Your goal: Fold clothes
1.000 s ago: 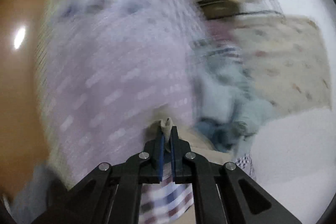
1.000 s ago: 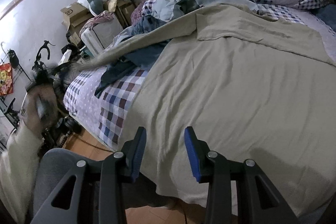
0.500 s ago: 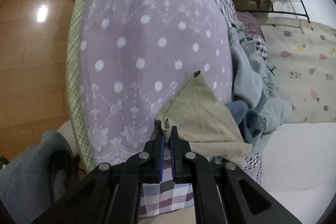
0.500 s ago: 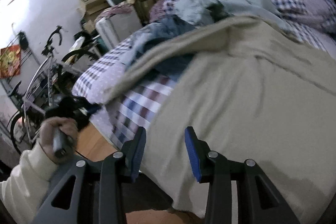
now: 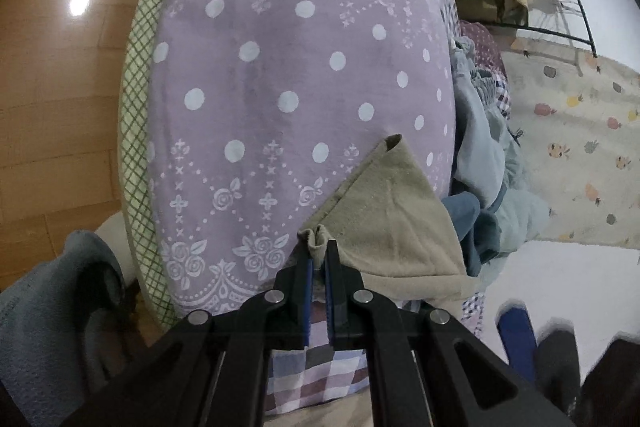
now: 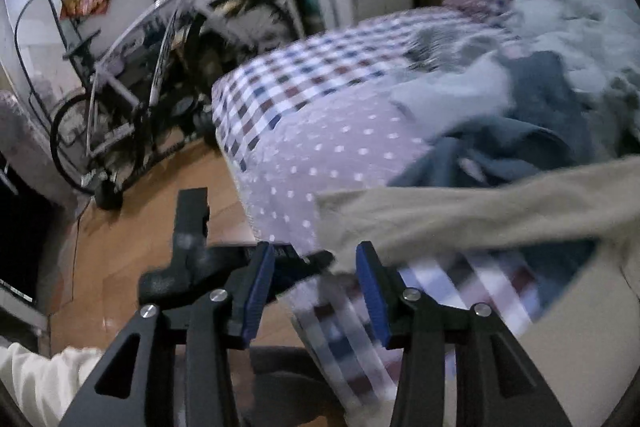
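My left gripper [image 5: 316,259] is shut on a bunched corner of the beige garment [image 5: 392,219], held just above the purple dotted bedcover [image 5: 280,87]. In the right wrist view the beige garment [image 6: 500,211] stretches away to the right across the bed. My right gripper [image 6: 316,267] hovers at the bed's corner with its jaws opening and its pads pressing on nothing. The black left gripper [image 6: 192,227] lies just beyond it, its tip near the garment's end. One blue pad [image 5: 516,339] of my right gripper shows at the lower right of the left wrist view.
A heap of blue and grey clothes [image 5: 484,187] lies past the garment on the checked quilt [image 6: 320,75]. A bicycle [image 6: 140,67] and boxes stand beside the bed on the wooden floor [image 5: 60,107]. A person's white sleeve [image 6: 32,379] shows at lower left.
My right gripper has swung fast to the left, from over the spread beige cloth to the bed's corner by the left gripper, and its jaws are wider. The left gripper has sunk a little with the corner.
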`<action>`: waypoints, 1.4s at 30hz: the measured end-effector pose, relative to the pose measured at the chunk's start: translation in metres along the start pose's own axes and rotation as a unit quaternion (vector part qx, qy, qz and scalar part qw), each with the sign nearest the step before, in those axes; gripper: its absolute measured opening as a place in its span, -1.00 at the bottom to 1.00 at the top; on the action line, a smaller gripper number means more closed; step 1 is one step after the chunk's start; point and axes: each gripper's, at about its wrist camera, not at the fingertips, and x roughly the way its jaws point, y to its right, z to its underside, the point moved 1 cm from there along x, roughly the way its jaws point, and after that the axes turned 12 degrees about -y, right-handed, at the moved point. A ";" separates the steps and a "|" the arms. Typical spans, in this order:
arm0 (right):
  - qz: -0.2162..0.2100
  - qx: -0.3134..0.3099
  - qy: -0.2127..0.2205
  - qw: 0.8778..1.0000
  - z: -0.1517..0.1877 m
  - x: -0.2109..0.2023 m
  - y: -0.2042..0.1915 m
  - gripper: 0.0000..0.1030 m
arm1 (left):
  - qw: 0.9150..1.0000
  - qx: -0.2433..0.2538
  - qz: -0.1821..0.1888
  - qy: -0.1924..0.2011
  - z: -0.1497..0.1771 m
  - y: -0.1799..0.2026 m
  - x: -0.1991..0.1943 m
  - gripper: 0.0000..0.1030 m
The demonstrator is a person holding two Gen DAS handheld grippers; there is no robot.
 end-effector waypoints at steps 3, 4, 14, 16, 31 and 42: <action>0.019 -0.018 -0.031 0.999 -0.023 0.029 -0.010 -0.11 | 1.000 -0.001 0.003 -0.003 -0.001 -0.001 0.000 -0.92; 0.023 -0.020 -0.042 0.999 -0.028 0.038 -0.011 -0.11 | 1.000 -0.002 0.005 -0.004 -0.001 -0.001 0.000 -0.92; 0.082 -0.045 -0.132 0.987 -0.067 0.113 -0.018 -0.13 | 1.000 -0.010 0.017 -0.013 -0.004 -0.006 0.002 -0.92; 0.090 -0.044 -0.139 0.985 -0.069 0.121 -0.017 -0.13 | 1.000 -0.010 0.017 -0.014 -0.004 -0.006 0.002 -0.92; 0.149 -0.036 -0.152 0.977 -0.074 0.146 -0.006 -0.67 | 1.000 0.005 0.000 -0.004 -0.002 -0.003 -0.004 -0.92; 0.088 -0.008 -0.059 0.994 -0.085 0.084 0.011 -0.95 | 0.992 0.087 0.062 0.069 -0.012 0.057 -0.047 -0.93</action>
